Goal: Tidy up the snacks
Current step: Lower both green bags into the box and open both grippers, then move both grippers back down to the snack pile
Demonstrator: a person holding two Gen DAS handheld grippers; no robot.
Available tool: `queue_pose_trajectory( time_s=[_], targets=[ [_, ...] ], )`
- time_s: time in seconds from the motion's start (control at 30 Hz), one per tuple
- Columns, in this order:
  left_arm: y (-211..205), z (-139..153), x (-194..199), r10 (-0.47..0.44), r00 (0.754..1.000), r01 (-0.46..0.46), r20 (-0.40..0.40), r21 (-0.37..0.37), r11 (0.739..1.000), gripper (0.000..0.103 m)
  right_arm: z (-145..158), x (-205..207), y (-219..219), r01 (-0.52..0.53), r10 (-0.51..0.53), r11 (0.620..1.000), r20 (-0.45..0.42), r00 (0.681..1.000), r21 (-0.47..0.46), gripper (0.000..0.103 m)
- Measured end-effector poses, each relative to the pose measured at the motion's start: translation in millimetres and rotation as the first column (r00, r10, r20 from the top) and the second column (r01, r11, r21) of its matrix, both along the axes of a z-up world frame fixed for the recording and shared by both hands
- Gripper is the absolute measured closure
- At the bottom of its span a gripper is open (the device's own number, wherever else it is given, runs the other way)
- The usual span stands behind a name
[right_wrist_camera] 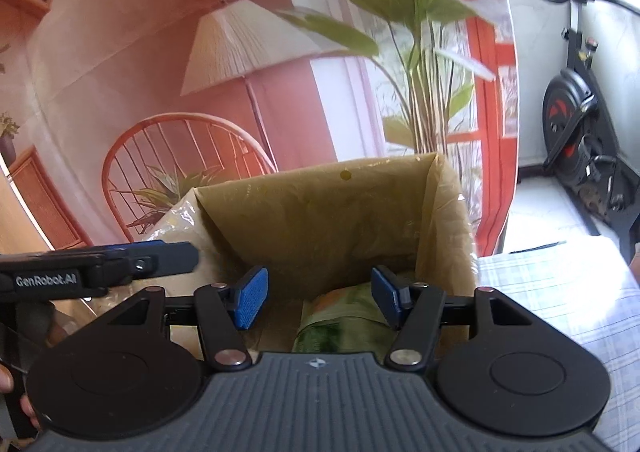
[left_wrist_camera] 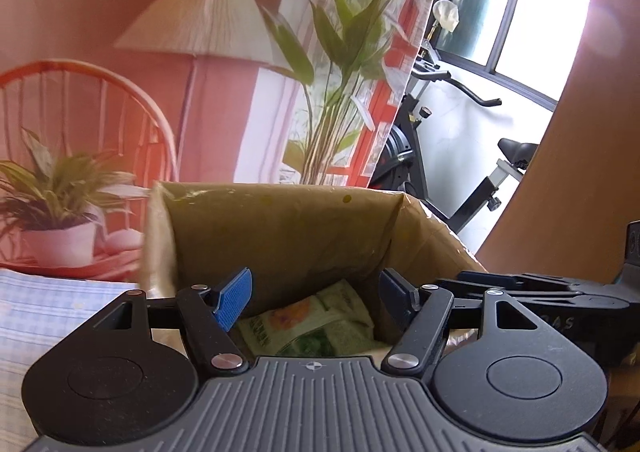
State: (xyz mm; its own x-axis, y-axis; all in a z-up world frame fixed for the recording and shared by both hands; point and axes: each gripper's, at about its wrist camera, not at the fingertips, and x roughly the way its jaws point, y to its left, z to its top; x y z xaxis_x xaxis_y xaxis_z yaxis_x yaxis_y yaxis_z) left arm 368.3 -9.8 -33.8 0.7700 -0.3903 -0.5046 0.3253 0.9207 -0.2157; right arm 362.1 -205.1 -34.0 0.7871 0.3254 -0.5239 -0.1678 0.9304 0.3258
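Both grippers hang over the near rim of an open cardboard box [left_wrist_camera: 280,228] lined with clear plastic, and the job looks well under way, since green snack packets [left_wrist_camera: 316,326] already lie at the bottom of the box, slightly right of its middle. The left gripper [left_wrist_camera: 316,298] has its blue pads spread apart with nothing between them, so it is released; the right gripper [right_wrist_camera: 318,298] is likewise spread and empty, with the packets [right_wrist_camera: 340,322] lying below it. I judge that a drop has been made, and more snacks may wait out of view. Count: one box, two grippers, at least two packets, though the overlap hides the exact number
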Motion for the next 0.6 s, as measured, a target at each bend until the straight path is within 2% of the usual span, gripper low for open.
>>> queue_pose_trajectory(
  time_s=[0.33, 0.47, 0.6],
  targets=[
    [37, 33, -66, 0.03, 0.997, -0.031, 0.064, 0.013, 0.999, 0.03, 21, -62, -11, 0.04, -0.043, 0.999, 0.094, 0.995, 0.025, 0.042],
    [46, 26, -88, 0.044, 0.997, -0.046, 0.065, 0.029, 0.998, 0.029, 24, -88, -13, 0.053, -0.055, 0.998, 0.122, 0.991, 0.019, 0.042],
    [52, 4, -114, 0.055, 0.996, -0.059, 0.071, 0.06, 0.996, 0.018, 18, -112, -9, 0.072, -0.07, 0.997, 0.15, 0.986, -0.008, 0.042]
  ],
)
